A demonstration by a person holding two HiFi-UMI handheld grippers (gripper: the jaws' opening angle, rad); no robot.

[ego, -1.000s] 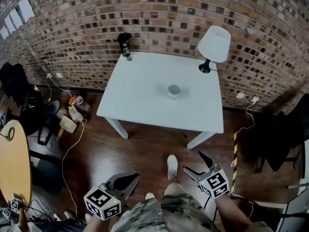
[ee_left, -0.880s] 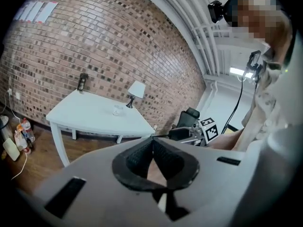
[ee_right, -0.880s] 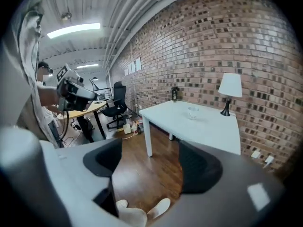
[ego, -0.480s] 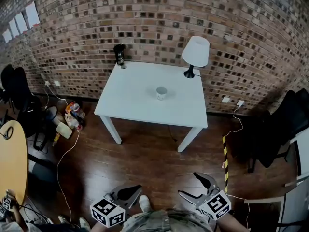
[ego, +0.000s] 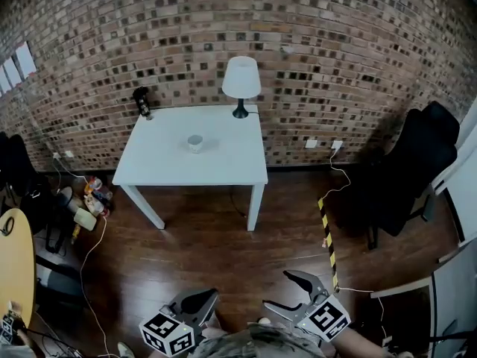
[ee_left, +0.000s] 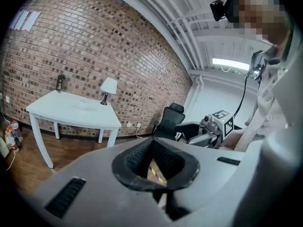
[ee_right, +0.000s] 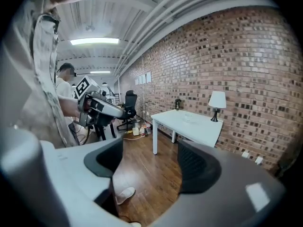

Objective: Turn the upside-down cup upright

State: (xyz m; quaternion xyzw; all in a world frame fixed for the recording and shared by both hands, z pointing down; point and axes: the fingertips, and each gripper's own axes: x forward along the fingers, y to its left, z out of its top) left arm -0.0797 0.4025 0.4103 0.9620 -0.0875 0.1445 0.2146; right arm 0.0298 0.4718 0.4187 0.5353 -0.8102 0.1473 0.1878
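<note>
A small pale cup (ego: 195, 142) stands near the middle of the white table (ego: 223, 170), too far off to tell which way up it is. It also shows in the left gripper view, cup (ee_left: 84, 105), and in the right gripper view, cup (ee_right: 187, 116). Both grippers hang low over the wooden floor, well short of the table. My left gripper (ego: 211, 295) (ee_left: 151, 143) has its tips together and holds nothing. My right gripper (ego: 277, 289) (ee_right: 151, 160) stands wide with its jaws closing a little and nothing between them.
A white lamp (ego: 241, 80) and a dark bottle-like object (ego: 141, 101) stand at the table's back edge by the brick wall. A black chair (ego: 414, 162) is at the right, yellow-black tape (ego: 326, 233) on the floor, clutter (ego: 91, 200) and a round wooden table (ego: 15, 267) at the left.
The table and cup have shrunk and slid to the upper left as the person backed away. Both grippers stay at the bottom of the head view.
</note>
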